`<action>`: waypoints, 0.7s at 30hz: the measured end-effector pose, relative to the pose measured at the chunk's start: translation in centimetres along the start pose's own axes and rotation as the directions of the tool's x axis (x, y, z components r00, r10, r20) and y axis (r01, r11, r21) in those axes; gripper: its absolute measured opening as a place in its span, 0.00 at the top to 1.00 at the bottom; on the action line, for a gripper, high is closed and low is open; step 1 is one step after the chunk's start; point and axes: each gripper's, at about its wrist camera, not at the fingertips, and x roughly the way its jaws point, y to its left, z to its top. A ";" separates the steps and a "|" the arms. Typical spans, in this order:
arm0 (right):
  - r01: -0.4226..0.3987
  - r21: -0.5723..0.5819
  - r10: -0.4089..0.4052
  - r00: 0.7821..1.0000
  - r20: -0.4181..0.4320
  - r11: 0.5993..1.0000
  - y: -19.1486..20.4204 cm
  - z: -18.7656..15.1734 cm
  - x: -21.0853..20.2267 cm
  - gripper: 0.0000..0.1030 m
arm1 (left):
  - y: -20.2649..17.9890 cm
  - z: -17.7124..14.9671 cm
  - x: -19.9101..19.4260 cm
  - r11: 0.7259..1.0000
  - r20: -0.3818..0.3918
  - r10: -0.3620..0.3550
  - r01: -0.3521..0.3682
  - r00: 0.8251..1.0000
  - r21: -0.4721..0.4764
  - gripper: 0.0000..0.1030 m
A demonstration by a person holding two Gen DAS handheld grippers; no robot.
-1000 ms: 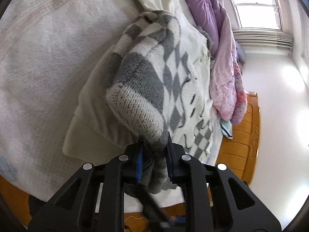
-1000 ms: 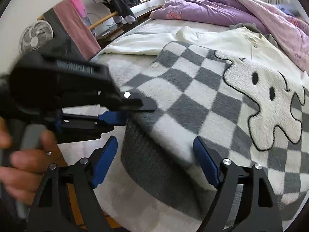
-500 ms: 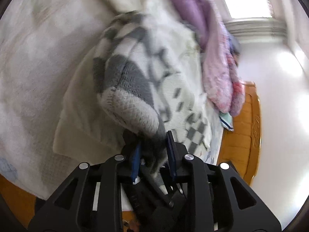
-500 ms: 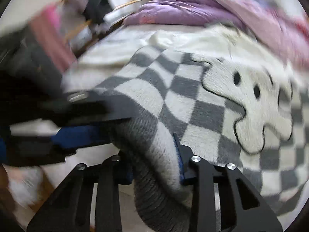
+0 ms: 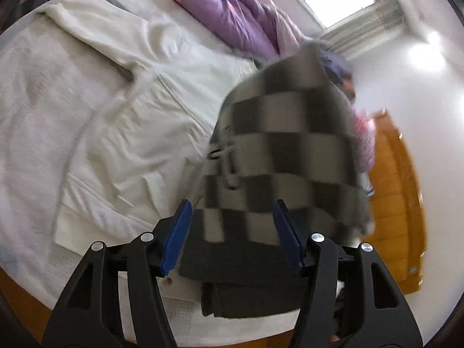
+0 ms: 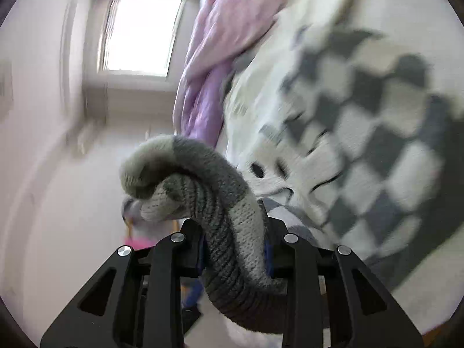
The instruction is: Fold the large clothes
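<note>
Left gripper (image 5: pixel 232 235) has let go, jaws now spread | checkered sweater (image 5: pixel 287 156) lies ahead between them | right gripper (image 6: pixel 235 249) clamps its ribbed hem (image 6: pixel 229 232)

My checkered sweater (image 6: pixel 362 110) is fuzzy knit cloth, w/ a coarse ribbed hem (image 6: pixel 232 246) bunched just above my right gripper (image 6: pixel 235 249). My left gripper (image 5: pixel 232 232) is matt black plastic w/ shiny metal screws & ridged blue pads. Beside the sweater, a cream jacket (image 5: pixel 150 121) is smooth cloth w/ a ribbed hem. The purple quilt (image 5: pixel 232 11) has a slight sheen. The bed frame (image 5: pixel 394 191) is glossy varnished wood.
</note>
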 end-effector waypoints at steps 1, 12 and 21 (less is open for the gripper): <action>0.015 0.039 -0.016 0.999 0.035 0.999 -1.6 1.0 -1.7 0.73 | -0.5 -0.4 1.1 1.000 -0.023 0.018 -0.018 1.000 0.014 0.42; 0.158 0.407 -0.204 0.976 0.071 0.900 -13.8 4.0 -5.8 0.74 | -2.1 -6.9 12.1 0.974 -0.236 0.218 -0.197 0.947 0.112 0.21; 0.397 -0.295 -0.412 0.911 0.011 0.869 -0.1 10.8 -7.0 0.70 | -4.3 -9.9 14.9 0.939 -0.253 0.302 -0.241 0.919 0.246 0.23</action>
